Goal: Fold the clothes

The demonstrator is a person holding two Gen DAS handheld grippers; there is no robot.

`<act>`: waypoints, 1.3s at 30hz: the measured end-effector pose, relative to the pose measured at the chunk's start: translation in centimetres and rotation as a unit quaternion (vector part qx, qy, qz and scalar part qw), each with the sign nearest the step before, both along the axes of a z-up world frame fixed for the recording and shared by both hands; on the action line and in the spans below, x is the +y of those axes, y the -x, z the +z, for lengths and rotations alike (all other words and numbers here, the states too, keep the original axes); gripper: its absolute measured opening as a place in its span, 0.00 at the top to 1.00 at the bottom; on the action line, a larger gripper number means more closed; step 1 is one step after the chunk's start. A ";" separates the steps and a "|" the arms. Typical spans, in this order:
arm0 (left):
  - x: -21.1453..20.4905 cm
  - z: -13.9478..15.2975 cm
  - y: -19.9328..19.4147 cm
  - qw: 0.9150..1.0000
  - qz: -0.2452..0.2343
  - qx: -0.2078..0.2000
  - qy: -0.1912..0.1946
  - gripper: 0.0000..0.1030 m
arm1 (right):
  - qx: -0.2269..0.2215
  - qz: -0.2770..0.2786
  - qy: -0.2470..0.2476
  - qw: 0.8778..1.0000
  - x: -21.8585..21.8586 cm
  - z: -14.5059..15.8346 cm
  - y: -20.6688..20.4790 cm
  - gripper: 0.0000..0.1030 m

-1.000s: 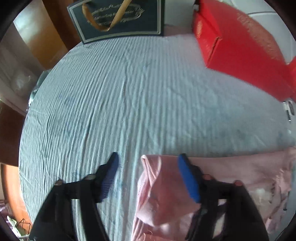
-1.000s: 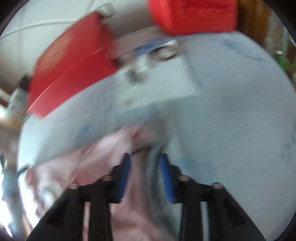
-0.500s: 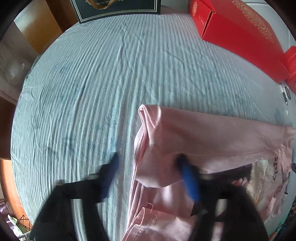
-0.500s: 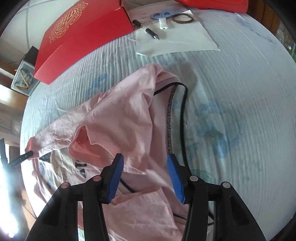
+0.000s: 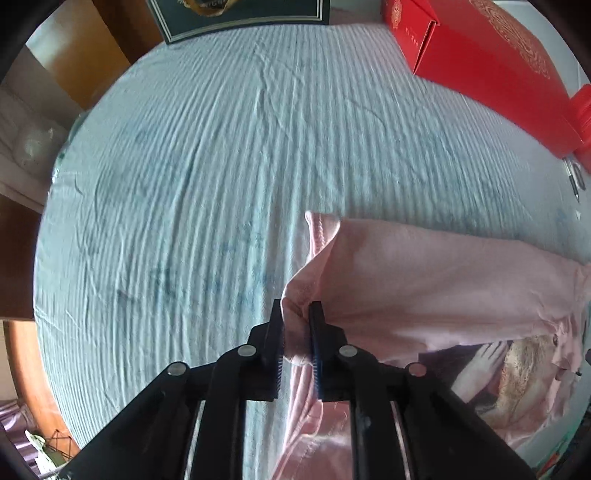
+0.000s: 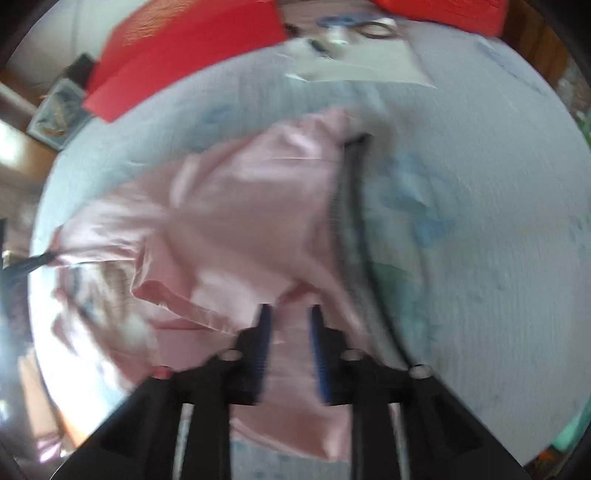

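A pink shirt (image 5: 424, 280) lies crumpled on the light blue striped cloth (image 5: 221, 166). My left gripper (image 5: 297, 314) is shut on a bunched fold at the shirt's left edge and lifts it a little. In the blurred right wrist view the pink shirt (image 6: 240, 206) spreads ahead, with a black-trimmed neckline (image 6: 351, 206) to the right. My right gripper (image 6: 288, 314) has its blue-padded fingers close together over a fold of the shirt; the blur hides whether they pinch it.
A red box (image 5: 491, 70) lies at the back right and a dark green gift bag (image 5: 240, 14) at the back. White paper with a pen, key and ring (image 6: 354, 55) lies beyond the shirt. Wooden furniture (image 5: 14, 258) borders the left.
My left gripper has closed from wide open onto the shirt's left fold. My right gripper's fingers have narrowed over the shirt, and it is moving.
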State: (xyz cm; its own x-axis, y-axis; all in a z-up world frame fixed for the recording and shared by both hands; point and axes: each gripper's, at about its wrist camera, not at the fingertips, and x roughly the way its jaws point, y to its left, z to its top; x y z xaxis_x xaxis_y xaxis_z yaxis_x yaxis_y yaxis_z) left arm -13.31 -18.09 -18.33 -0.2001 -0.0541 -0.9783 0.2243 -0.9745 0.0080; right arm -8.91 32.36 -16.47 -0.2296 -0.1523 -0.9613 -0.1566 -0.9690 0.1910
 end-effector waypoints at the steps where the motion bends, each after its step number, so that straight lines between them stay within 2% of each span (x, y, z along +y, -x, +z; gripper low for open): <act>1: 0.1 0.2 -0.3 1.000 0.000 0.004 -0.003 0.71 | 0.011 -0.016 0.002 1.000 0.7 0.3 -0.2 0.75; 2: 0.2 0.8 -0.7 1.000 -0.001 0.013 -0.001 0.54 | 0.021 -0.026 0.008 0.999 1.2 0.6 -0.4 0.75; 4: 0.3 2.3 -1.7 0.999 -0.001 0.038 0.003 0.34 | 0.039 -0.022 0.008 0.999 1.5 1.3 -0.3 0.75; 5: 0.3 2.9 -2.2 0.999 -0.001 0.050 0.005 0.29 | 0.051 -0.018 0.004 0.999 1.5 1.6 0.3 0.75; 10: 0.9 4.2 -2.8 0.997 -0.010 0.078 -0.006 0.29 | 0.106 -0.006 0.005 0.994 1.2 2.3 5.1 0.75; 14: 2.0 2.4 -0.1 0.997 -0.021 0.078 -0.021 0.29 | 0.092 -0.013 0.015 0.996 1.2 0.5 10.1 0.75; 17: 2.2 -0.6 2.0 0.999 -0.015 0.041 0.001 0.29 | 0.054 -0.026 -0.058 0.996 2.6 -1.9 12.1 0.75; 18: 2.0 -1.5 2.4 0.999 -0.010 0.029 0.014 0.29 | 0.051 -0.049 -0.063 0.996 3.8 -2.3 12.3 0.75; 19: 1.6 -2.0 2.6 0.999 -0.004 0.026 0.020 0.24 | 0.048 -0.070 -0.060 0.995 4.9 -2.4 12.2 0.75; 21: 0.6 -1.8 2.5 0.999 0.016 0.028 0.022 0.24 | 0.058 -0.090 -0.032 0.994 5.8 -1.4 11.0 0.75; 24: -0.4 -0.2 0.5 0.999 0.016 0.043 -0.005 0.24 | 0.088 -0.056 0.008 0.995 5.1 0.9 7.5 0.70; 25: -0.4 0.4 -0.5 0.999 0.008 0.046 -0.012 0.24 | 0.090 -0.046 0.026 0.995 4.7 1.3 5.9 0.60; 26: -0.2 0.8 -1.4 0.999 0.002 0.047 -0.014 0.24 | 0.087 -0.036 0.037 0.995 4.3 1.5 4.4 0.54; 29: 0.4 1.6 -4.7 0.999 -0.019 0.047 -0.017 0.24 | 0.070 -0.009 0.046 0.996 2.8 1.0 0.4 0.54; 32: 1.5 1.0 -7.1 0.998 -0.041 0.035 -0.027 0.24 | 0.051 0.010 0.050 0.997 1.9 -0.3 -2.6 0.54; 35: 2.5 -0.5 -7.3 0.998 -0.052 0.022 -0.012 0.24 | 0.040 0.018 0.050 0.998 1.8 -0.8 -4.3 0.54; 39: 3.7 -2.0 -7.1 0.998 -0.059 0.015 0.009 0.24 | 0.045 0.029 0.045 0.998 1.1 -0.9 -4.0 0.53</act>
